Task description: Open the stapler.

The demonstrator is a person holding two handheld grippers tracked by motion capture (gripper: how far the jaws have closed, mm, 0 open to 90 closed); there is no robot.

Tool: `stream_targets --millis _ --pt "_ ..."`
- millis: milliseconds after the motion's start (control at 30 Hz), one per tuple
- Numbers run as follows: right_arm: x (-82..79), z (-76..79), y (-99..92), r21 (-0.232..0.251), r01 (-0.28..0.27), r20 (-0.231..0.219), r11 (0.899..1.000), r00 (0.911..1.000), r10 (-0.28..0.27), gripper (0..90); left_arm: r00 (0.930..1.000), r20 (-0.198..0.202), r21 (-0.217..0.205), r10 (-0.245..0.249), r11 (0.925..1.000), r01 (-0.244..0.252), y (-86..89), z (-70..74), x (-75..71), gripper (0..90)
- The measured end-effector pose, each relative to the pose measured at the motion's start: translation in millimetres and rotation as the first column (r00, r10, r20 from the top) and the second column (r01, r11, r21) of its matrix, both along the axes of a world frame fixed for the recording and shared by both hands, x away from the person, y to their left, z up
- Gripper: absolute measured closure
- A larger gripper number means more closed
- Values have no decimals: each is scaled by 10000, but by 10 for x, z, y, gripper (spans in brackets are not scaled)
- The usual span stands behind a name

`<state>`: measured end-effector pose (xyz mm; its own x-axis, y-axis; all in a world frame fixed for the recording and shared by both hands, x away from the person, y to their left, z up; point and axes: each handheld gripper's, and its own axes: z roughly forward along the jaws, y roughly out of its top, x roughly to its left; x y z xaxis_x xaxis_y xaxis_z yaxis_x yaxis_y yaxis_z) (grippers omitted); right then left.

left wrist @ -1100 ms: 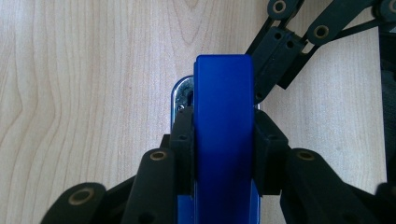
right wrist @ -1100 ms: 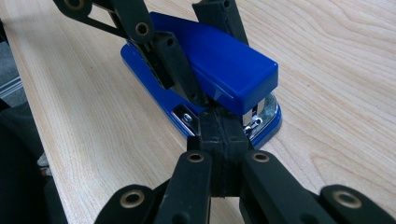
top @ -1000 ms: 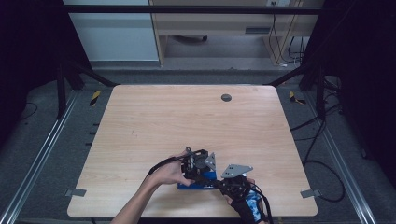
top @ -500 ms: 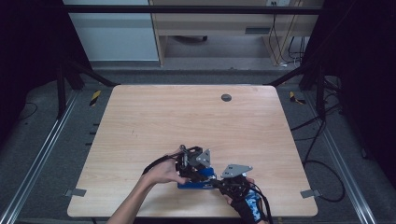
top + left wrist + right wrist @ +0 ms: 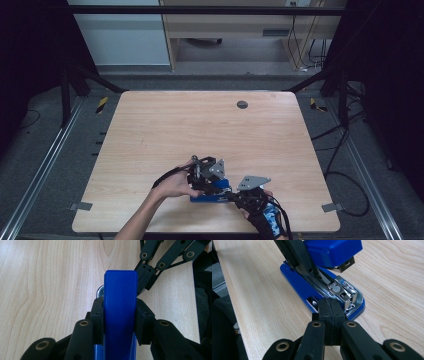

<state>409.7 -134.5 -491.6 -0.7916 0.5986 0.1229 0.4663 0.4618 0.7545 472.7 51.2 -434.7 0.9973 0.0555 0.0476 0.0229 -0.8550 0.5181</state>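
A blue stapler (image 5: 210, 197) lies near the table's front edge with its top cover (image 5: 332, 250) lifted off the base (image 5: 294, 282), baring the metal magazine (image 5: 339, 290). My left gripper (image 5: 120, 315) is shut on the blue cover (image 5: 120, 290), one pad (image 5: 98, 315) on each side; in the high view the left gripper (image 5: 206, 175) sits over the stapler. My right gripper (image 5: 329, 312) is shut with nothing between its pads. Its tips are against the near end of the stapler's base, at the right gripper (image 5: 234, 195) in the high view.
The wooden table (image 5: 200, 125) has a round grommet (image 5: 242, 104) near its far edge. Cables trail from both grippers toward the front edge. Metal rails (image 5: 45, 165) run along both sides of the table.
My left hand has shifted slightly to the left with the stapler's cover. The right gripper has stayed where it was.
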Motion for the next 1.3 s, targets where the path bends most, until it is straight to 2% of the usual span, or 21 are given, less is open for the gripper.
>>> stream_targets --millis 167,333,467,667,900,1000,1067,1300 --pt "-24 31 -16 116 -118 208 9999 9997 116 900 10000 -36 -59 68 10000 -68 14 4 -5 653" --pt "-45 92 -81 506 33 674 9987 9977 -68 900 10000 29 -162 44 9999 -44 27 1 -7 653" --pt "-41 121 -109 695 61 875 9976 9961 -122 900 10000 -17 -247 68 9997 -68 44 6 -5 652" --pt "-21 146 -119 753 114 1124 9971 9935 -199 900 9999 -64 -350 113 9993 -116 57 7 -5 651" --pt "10 167 -103 1002 112 1066 9949 9941 -219 900 9998 -104 -314 189 9993 -192 53 -1 -1 646" --pt "17 162 -86 905 64 1080 9959 9940 -162 900 9995 -163 -313 255 9992 -260 51 -15 0 640" --pt "18 159 -84 839 60 1055 9965 9943 -149 900 9993 -202 -303 321 9990 -327 56 -21 0 605" --pt "24 164 -95 940 95 1005 9955 9948 -190 900 9966 -70 -816 822 9932 -825 172 70 -44 519"
